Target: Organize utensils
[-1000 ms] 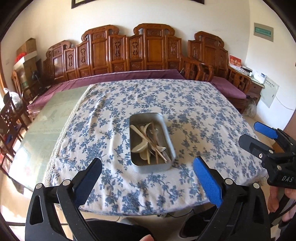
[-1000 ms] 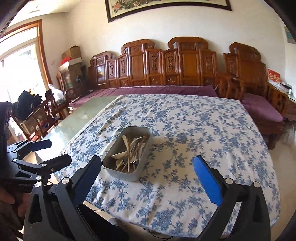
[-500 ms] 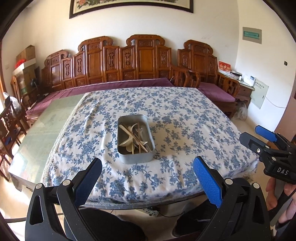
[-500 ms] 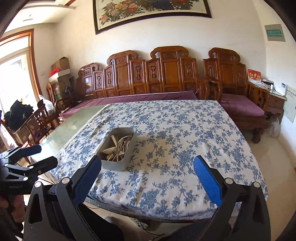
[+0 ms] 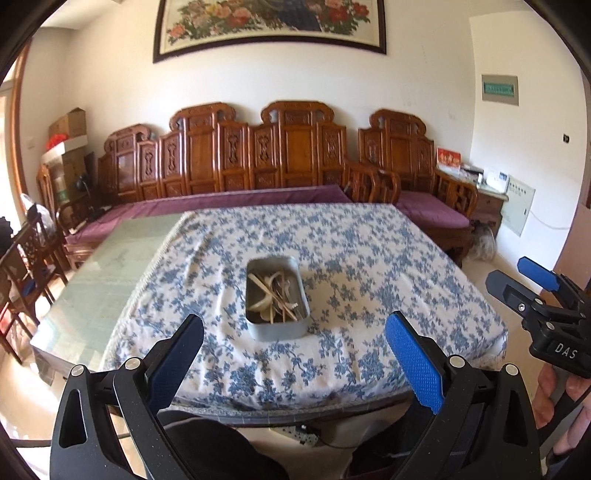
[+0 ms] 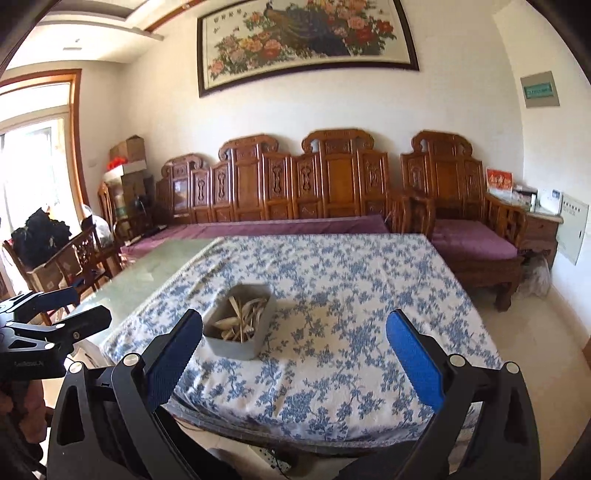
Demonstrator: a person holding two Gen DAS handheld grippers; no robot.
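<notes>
While the metal tin (image 5: 277,297) sits near the front middle of the table, on the blue flowered cloth (image 5: 369,258), the utensils (image 5: 275,295) lie inside it in a loose crossed heap: pale spoons and thin sticks, and we think a fork, but they are too small to tell surely. From the right wrist view the same tin (image 6: 240,321) is seen a little to the left, with the heap (image 6: 242,315) reaching up close to its rim.

We hold the left gripper (image 5: 295,354) in front of the near table edge, well apart from the tin, and its blue pads (image 5: 413,365) stand wide apart with nothing between them. Our right gripper (image 6: 295,354) is also back from the table, its fingers (image 6: 415,365) spread wide and holding nothing. Each gripper appears at the side of the other's view.

To the left of the cloth the bare green table top (image 5: 103,273) is uncovered. Behind the table stands a carved wooden bench (image 5: 258,155) with purple cushions, and above it hangs a flower painting (image 6: 306,33) on the white wall.
</notes>
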